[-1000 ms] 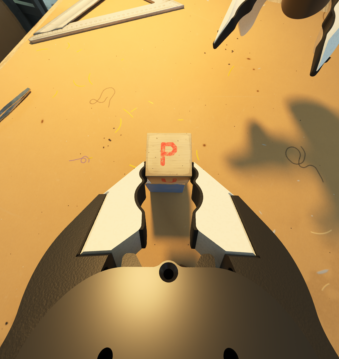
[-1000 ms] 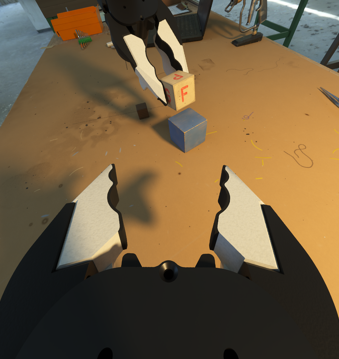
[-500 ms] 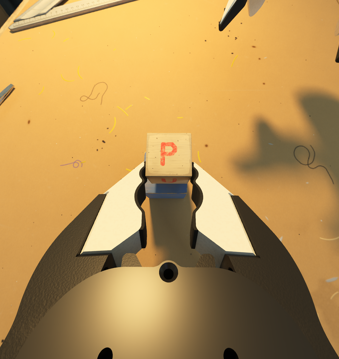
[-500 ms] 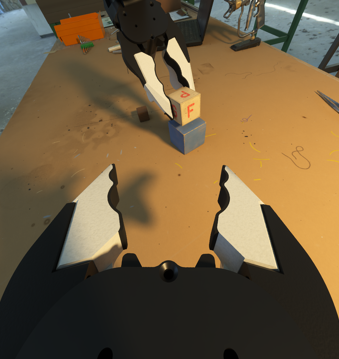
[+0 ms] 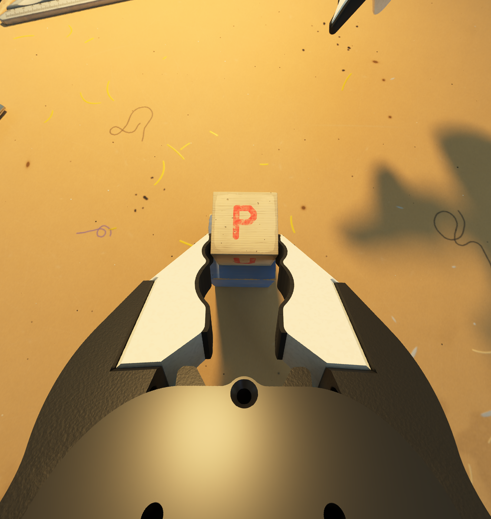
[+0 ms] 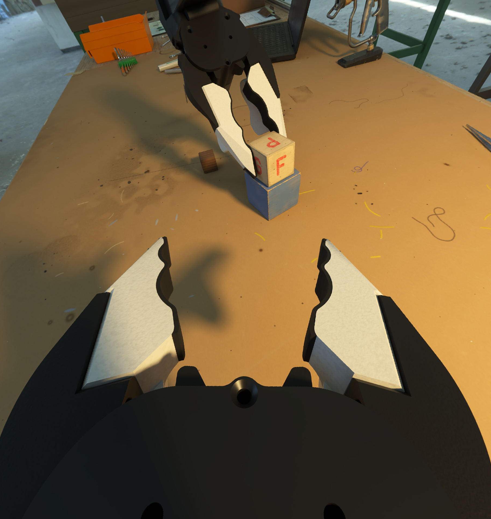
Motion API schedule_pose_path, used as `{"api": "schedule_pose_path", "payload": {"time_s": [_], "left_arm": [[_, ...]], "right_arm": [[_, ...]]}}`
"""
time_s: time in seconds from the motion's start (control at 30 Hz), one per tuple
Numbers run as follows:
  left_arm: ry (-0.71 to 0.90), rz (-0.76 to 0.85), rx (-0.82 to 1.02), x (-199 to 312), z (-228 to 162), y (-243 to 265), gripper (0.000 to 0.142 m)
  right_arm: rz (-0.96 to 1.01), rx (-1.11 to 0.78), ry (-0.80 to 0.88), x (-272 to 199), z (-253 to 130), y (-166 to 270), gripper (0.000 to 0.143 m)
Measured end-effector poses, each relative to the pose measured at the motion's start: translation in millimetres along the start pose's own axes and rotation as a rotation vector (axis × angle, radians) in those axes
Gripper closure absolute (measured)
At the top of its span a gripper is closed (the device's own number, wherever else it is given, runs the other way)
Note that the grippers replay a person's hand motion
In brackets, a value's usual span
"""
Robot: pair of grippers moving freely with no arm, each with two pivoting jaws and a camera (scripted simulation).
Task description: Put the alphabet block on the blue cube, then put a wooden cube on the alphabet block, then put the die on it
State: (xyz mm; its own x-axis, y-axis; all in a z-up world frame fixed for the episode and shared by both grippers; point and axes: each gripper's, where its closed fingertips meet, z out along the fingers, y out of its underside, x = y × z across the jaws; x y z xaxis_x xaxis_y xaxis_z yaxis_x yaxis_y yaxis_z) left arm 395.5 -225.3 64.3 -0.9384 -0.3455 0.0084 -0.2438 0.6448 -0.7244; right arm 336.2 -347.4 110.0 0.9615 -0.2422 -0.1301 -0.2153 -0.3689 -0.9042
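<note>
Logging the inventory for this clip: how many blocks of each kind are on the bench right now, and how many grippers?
Alphabet block: 1, on the blue cube, in the left gripper
Blue cube: 1
Small dark wooden piece: 1, lying on the bench
Die: 0 in view
Grippers: 2, with the right gripper open and empty
Total: 3 blocks, 2 grippers

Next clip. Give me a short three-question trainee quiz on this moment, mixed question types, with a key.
1. True or false: the alphabet block sits on the blue cube.
2. What grips the block? A) left gripper B) right gripper C) nothing
3. Fill in: the right gripper's jaws are ____.

Key
1. True: its underside meets the cube's top in the right wrist view.
2. A: its fingers press both sides of the block.
3. Open, with only bare table between them.
</note>
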Motion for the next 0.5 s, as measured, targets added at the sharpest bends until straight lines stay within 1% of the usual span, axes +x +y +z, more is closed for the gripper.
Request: {"api": "schedule_pose_path", "payload": {"time_s": [0.5], "left_arm": [[0.012, 0.011, -0.03, -0.5, -1.6, 2.6, 0.098]], "right_arm": [[0.001, 0.0, -0.01, -1.6, 1.5, 0.6, 0.037]]}}
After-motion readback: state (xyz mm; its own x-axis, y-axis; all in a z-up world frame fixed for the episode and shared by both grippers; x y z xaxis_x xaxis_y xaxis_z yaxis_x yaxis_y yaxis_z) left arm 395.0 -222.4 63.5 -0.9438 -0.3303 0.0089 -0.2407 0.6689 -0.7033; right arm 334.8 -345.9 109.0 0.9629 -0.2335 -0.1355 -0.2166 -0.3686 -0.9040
